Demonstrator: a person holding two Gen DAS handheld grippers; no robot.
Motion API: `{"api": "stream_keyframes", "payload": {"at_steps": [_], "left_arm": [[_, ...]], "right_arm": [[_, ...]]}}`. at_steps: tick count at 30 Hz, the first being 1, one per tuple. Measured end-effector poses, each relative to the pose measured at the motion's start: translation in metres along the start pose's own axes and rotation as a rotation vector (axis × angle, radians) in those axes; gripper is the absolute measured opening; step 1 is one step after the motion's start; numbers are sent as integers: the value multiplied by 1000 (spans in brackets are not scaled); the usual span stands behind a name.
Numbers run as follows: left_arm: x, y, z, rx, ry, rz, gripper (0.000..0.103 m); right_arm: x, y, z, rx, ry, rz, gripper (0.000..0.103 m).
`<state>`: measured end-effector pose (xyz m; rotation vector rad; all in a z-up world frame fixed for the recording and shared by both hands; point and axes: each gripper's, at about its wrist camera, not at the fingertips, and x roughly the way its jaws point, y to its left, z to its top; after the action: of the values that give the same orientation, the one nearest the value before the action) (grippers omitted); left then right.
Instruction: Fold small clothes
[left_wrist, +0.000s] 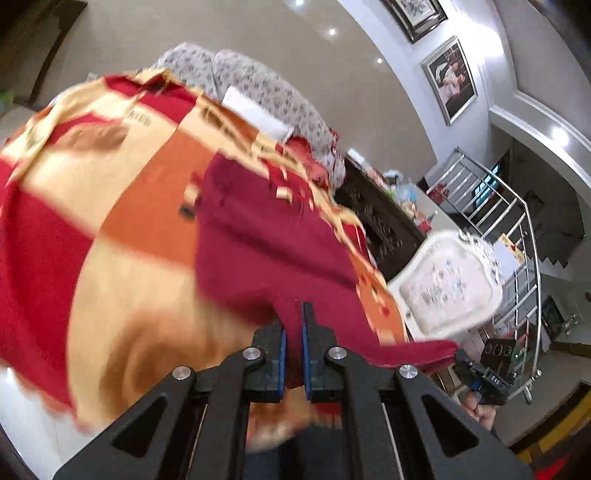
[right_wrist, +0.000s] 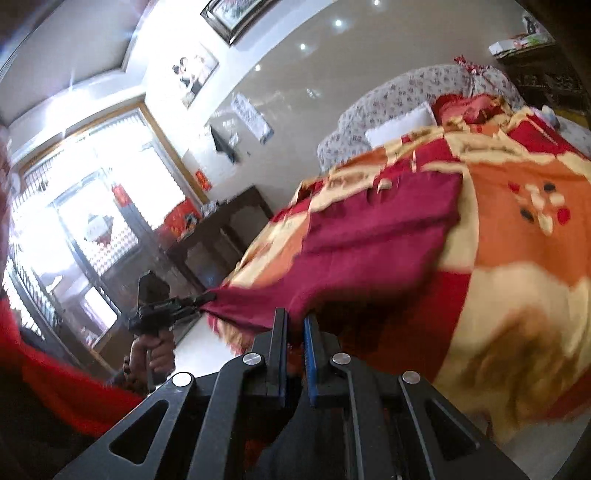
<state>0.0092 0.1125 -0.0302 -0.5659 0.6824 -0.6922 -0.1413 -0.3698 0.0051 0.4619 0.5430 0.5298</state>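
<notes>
- I've got the left gripper (left_wrist: 293, 332) clamped on the near edge of the maroon garment (left_wrist: 266, 236); cloth sits pinched between the blue pads.
- The right gripper (right_wrist: 295, 332) is also clenched on that near hem; the right wrist view shows the fabric running in between its jaws.
- Each wrist view catches the other tool: right one at the far corner of the hem (left_wrist: 487, 369), left one gripping the opposite corner (right_wrist: 162, 310), with a hand (right_wrist: 151, 354) under it.
- Garment location: most of it lies spread on the patterned blanket (left_wrist: 122, 206), on the half nearer me; only the near hem is lifted off the blanket and stretched between my two tools.
- Floral pillows (left_wrist: 258, 88) sit at the blanket's far end, well apart from the garment.
- Progress, my read: early. Both corners are secured and the hem is raised, but I see no fold made so far; the cloth is a single flat layer with a few wrinkles.
- Left to do: carry the hem over toward the garment's far edge, lay it down, release, then probably a second fold.
- Frames are blurry, so the garment type is unclear.
</notes>
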Motion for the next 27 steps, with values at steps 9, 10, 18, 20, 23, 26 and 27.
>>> {"api": "stream_keyframes", "payload": {"at_steps": [9, 10, 18, 20, 23, 26, 27], "left_arm": [[138, 3, 116, 19, 30, 84, 6], [149, 7, 122, 14, 35, 105, 6], [234, 41, 179, 14, 59, 252, 7], [245, 47, 182, 18, 60, 273, 7], [262, 54, 183, 11, 79, 300, 7], [273, 56, 185, 27, 92, 315, 10], [275, 57, 185, 24, 100, 310, 13]], "right_arm": [[100, -103, 107, 261, -66, -170, 9], [115, -113, 120, 275, -58, -202, 9], [193, -161, 179, 277, 29, -358, 9], [207, -171, 186, 278, 45, -381, 9], [221, -182, 189, 274, 62, -415, 9], [229, -192, 192, 278, 72, -432, 9], [231, -193, 192, 283, 79, -426, 9]]}}
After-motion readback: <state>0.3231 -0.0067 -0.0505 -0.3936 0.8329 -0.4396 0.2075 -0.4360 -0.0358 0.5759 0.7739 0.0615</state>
